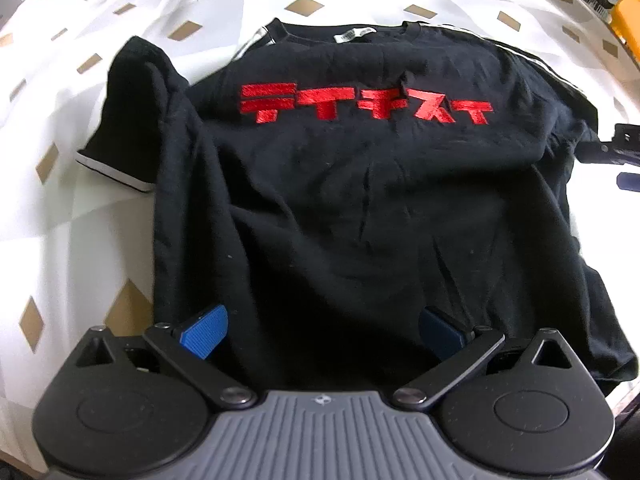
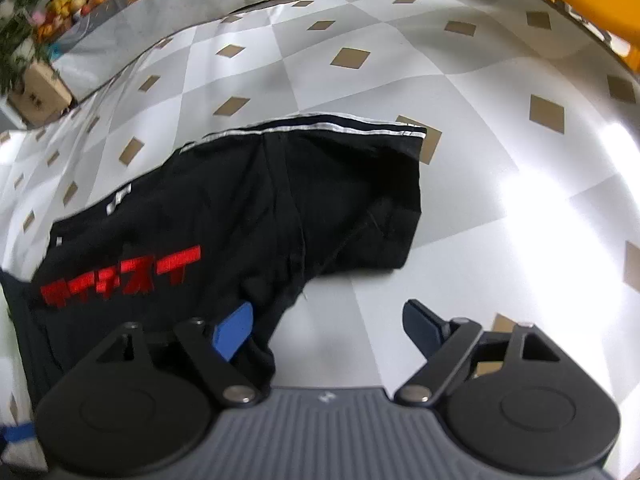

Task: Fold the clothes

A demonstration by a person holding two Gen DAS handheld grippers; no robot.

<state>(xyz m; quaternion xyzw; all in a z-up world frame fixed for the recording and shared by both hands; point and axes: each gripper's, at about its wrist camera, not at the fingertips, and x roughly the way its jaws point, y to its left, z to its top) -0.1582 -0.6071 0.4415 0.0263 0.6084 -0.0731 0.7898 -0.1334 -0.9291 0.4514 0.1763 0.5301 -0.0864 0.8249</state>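
- Both grippers, left (image 1: 322, 330) and right (image 2: 328, 330), I see with jaws apart, clamping nothing.
- Black T-shirt (image 1: 360, 200) lies flat on the checked tablecloth (image 1: 80, 220), collar toward its far edge.

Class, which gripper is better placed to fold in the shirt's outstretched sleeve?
Probably right: the right gripper hovers open beside the black T-shirt's striped sleeve; the left gripper sits at the hem.

Likely a home, patterned tablecloth (image 2: 400, 80), fruit (image 2: 66, 4)

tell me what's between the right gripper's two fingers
In the right wrist view, mostly bare checked tablecloth; the black t-shirt edge sits by one finger of the right gripper.
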